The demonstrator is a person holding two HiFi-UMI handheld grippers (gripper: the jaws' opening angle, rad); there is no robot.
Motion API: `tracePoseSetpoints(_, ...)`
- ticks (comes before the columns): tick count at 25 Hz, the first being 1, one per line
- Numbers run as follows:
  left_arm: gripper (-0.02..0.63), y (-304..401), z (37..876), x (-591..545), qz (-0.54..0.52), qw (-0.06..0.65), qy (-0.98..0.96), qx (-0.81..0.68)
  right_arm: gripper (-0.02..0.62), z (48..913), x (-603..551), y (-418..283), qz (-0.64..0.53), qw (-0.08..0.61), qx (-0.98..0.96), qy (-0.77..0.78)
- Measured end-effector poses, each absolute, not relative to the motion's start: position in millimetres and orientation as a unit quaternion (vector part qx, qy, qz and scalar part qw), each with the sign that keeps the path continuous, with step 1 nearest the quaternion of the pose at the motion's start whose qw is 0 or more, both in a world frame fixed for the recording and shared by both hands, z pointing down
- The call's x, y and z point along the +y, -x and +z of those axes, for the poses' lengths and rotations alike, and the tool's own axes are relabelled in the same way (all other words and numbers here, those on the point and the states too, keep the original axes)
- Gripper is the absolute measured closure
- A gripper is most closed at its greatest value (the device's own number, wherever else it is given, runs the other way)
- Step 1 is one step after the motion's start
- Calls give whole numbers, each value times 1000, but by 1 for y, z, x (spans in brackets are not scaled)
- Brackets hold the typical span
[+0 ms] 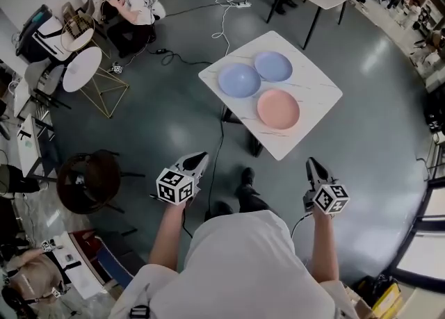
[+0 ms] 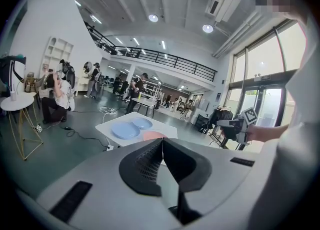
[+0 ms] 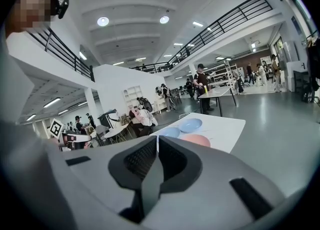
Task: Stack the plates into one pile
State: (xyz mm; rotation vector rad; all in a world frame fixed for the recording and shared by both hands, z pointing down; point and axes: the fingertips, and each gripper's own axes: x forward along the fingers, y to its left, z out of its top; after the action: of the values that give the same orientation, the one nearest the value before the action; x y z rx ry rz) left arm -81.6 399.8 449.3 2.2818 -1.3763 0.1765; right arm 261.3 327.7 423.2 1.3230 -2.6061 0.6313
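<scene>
Left tool (image 1: 201, 158) and right tool (image 1: 311, 165) were clenched empty, short of the worktop (image 1: 313, 92) ahead. Its blue plate (image 1: 239, 79), second blue plate (image 1: 272, 66) and pink plate (image 1: 278, 108) looked stiff, light and slick, probably best pinched at a rim.

- blue plate (image 1: 239, 79): large, upright, on white table (image 1: 316, 105), left of the three
- second blue plate (image 1: 272, 66): smaller, far side, just right of the first, rims about touching
- pink plate (image 1: 278, 109): near side, just beside both blues, none stacked

Bright ceiling lamps, window daylight; floor glare; fisheye edges dark, bent.
</scene>
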Motion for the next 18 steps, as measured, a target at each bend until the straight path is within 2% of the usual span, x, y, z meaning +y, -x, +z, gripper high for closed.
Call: tracePoseSetpoints(18, 592, 97, 467, 306, 81, 263, -793, -543, 566, 457, 211, -245, 254, 92, -869, -414)
